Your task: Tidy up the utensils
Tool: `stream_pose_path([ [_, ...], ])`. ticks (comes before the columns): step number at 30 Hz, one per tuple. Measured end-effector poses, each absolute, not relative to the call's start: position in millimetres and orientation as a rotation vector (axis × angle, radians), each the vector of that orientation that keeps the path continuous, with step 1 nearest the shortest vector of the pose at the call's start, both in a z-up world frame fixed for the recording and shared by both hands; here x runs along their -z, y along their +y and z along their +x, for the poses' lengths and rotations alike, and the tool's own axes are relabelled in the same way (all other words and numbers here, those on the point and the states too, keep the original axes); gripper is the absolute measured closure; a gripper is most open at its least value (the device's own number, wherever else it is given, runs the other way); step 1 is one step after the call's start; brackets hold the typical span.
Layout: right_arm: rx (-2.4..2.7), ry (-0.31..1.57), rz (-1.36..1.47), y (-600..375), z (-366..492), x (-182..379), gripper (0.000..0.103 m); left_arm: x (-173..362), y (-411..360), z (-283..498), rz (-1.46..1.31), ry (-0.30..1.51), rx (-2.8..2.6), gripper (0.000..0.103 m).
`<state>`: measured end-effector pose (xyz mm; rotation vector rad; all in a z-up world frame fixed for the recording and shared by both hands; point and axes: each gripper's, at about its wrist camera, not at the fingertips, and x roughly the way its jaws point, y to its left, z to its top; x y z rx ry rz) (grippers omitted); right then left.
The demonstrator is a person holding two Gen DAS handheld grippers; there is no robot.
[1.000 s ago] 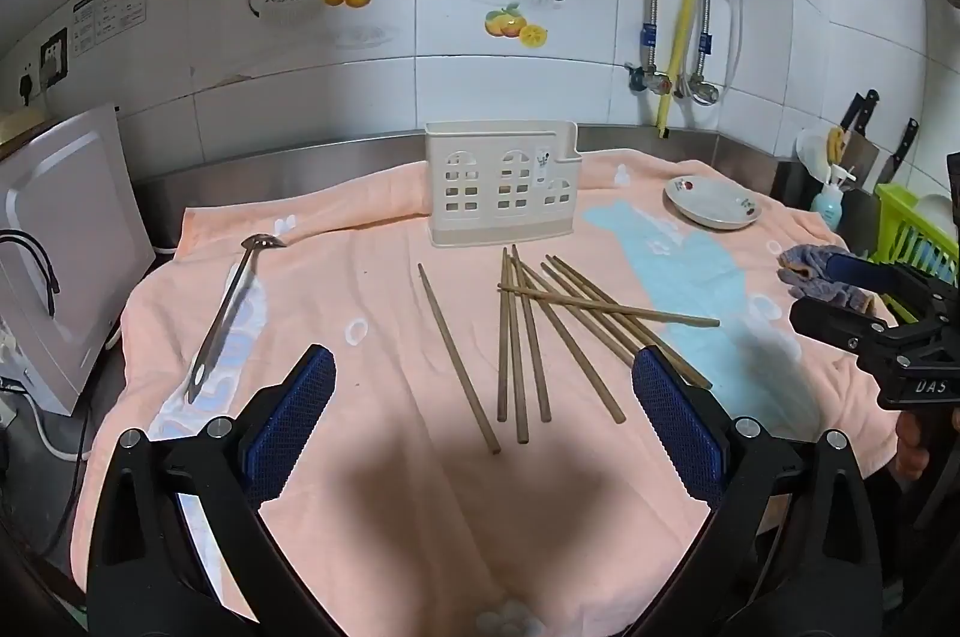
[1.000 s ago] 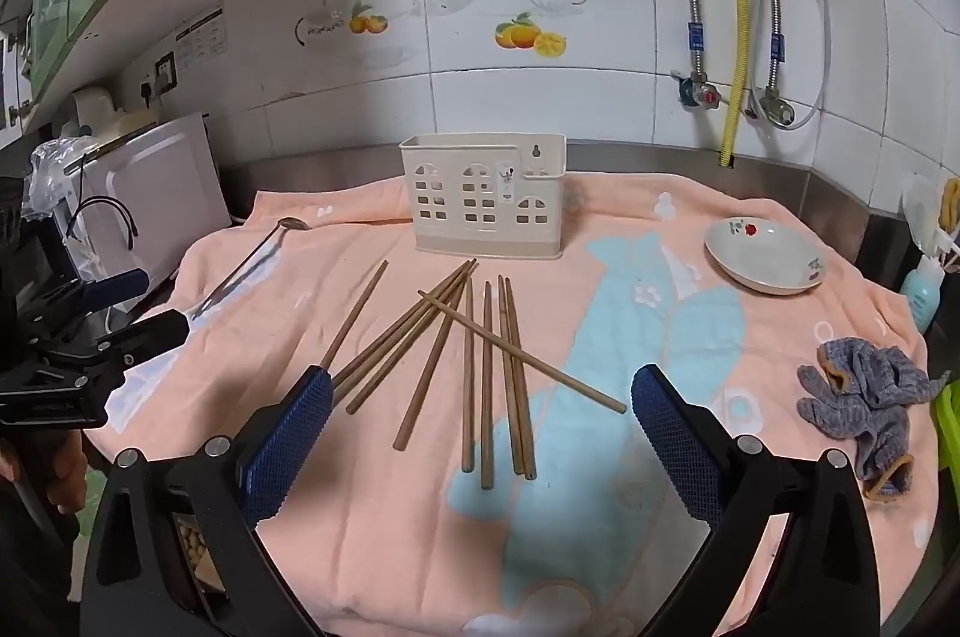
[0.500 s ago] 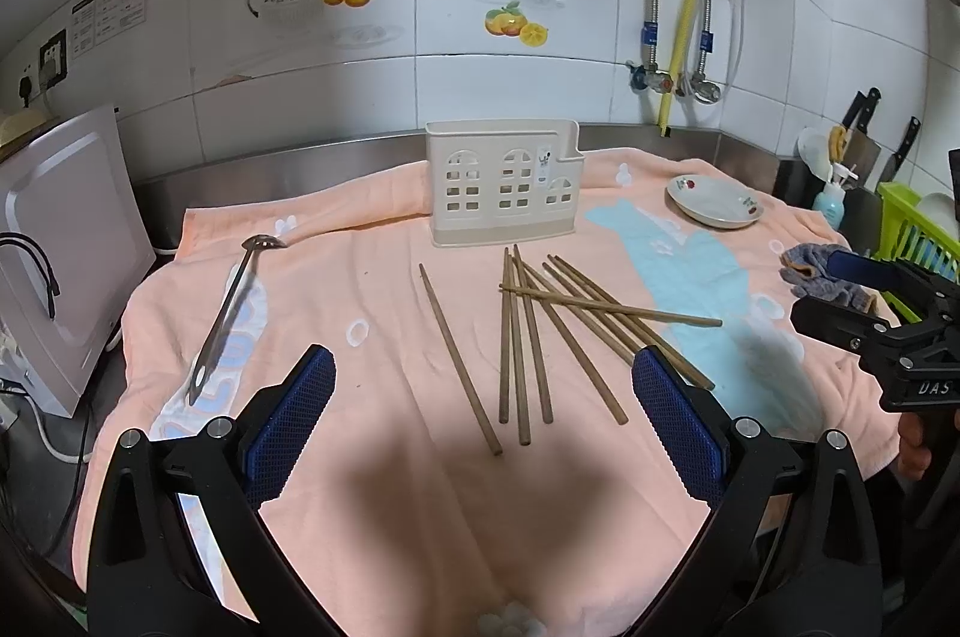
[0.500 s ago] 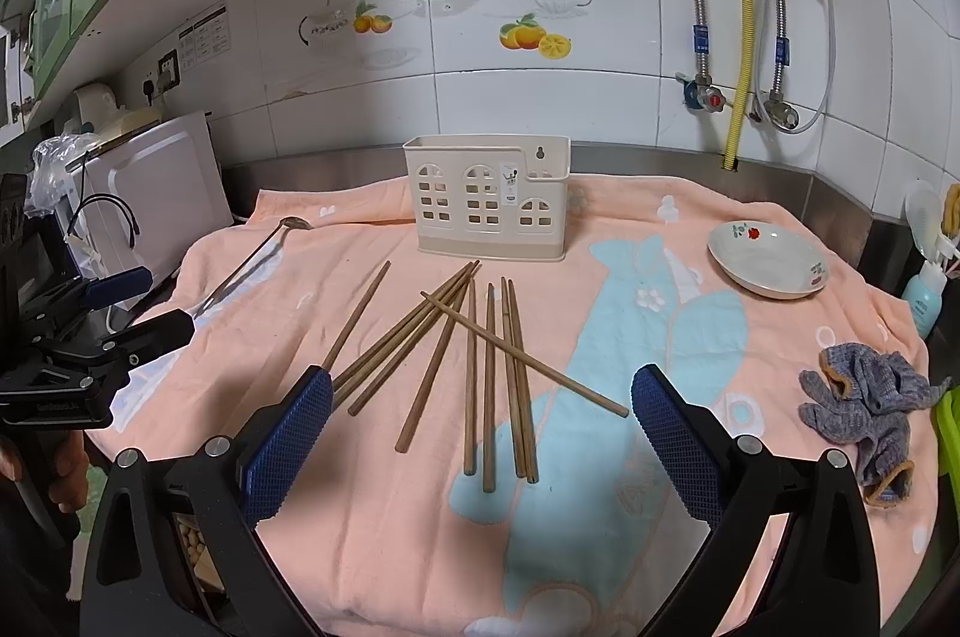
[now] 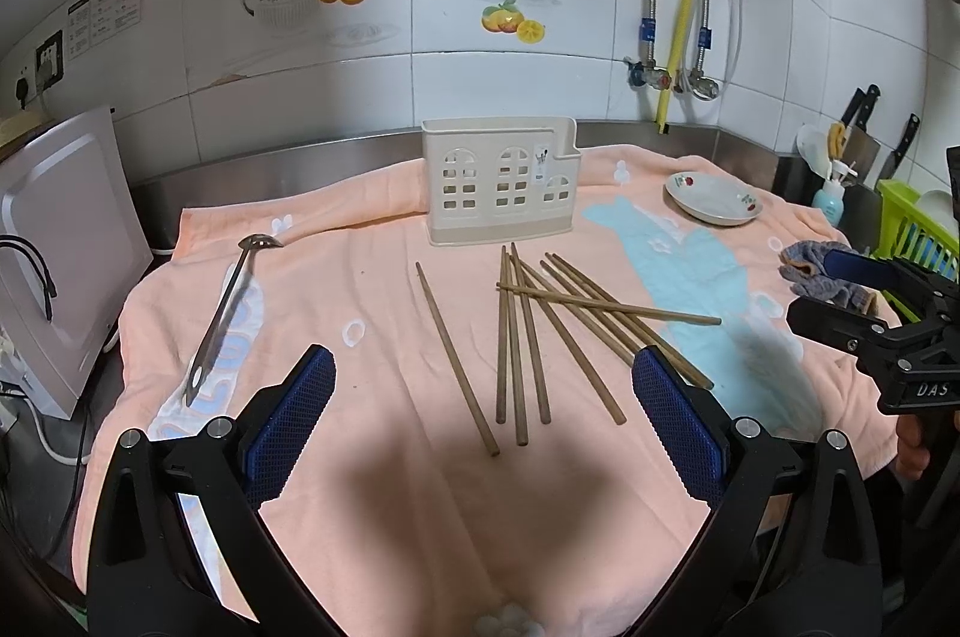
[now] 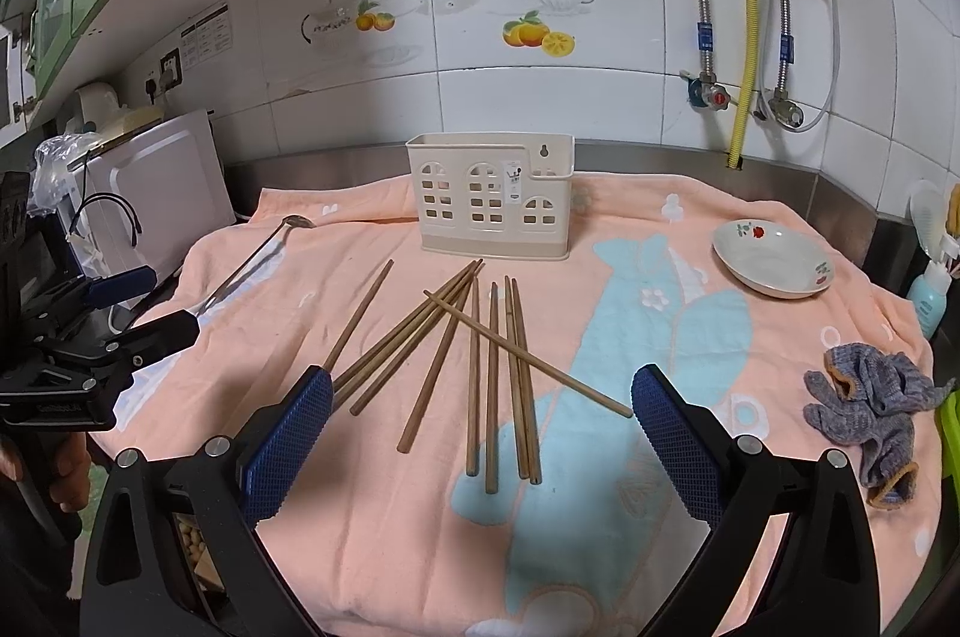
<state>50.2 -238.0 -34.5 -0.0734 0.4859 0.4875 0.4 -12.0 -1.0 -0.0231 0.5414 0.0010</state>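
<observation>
Several wooden chopsticks [image 5: 540,331] lie loose on a peach towel [image 5: 372,277], one crossing the others; they also show in the right wrist view [image 6: 474,355]. A cream utensil holder [image 5: 501,181] stands upright behind them, also in the right wrist view [image 6: 489,202]. A metal ladle [image 5: 231,301] lies at the left, also in the right wrist view [image 6: 252,256]. My left gripper [image 5: 483,412] is open and empty, held above the towel in front of the chopsticks. My right gripper [image 6: 480,424] is open and empty, over the near ends of the chopsticks.
A white saucer [image 6: 771,259] sits at the back right. A grey cloth [image 6: 870,403] lies at the right edge. A white appliance [image 5: 54,241] stands at the left. A green rack [image 5: 912,229] and knives [image 5: 864,120] are at the far right.
Both grippers have drifted very slightly; the scene is otherwise unchanged and nothing was grasped.
</observation>
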Motion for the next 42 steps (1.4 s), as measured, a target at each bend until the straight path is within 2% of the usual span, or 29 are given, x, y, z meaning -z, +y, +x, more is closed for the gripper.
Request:
stream_pose_path([
  [42,-0.513,0.491,-0.084,-228.8,57.7,33.4,0.006,7.0,-4.9,13.9,-0.050,0.568,-0.015,0.005],
])
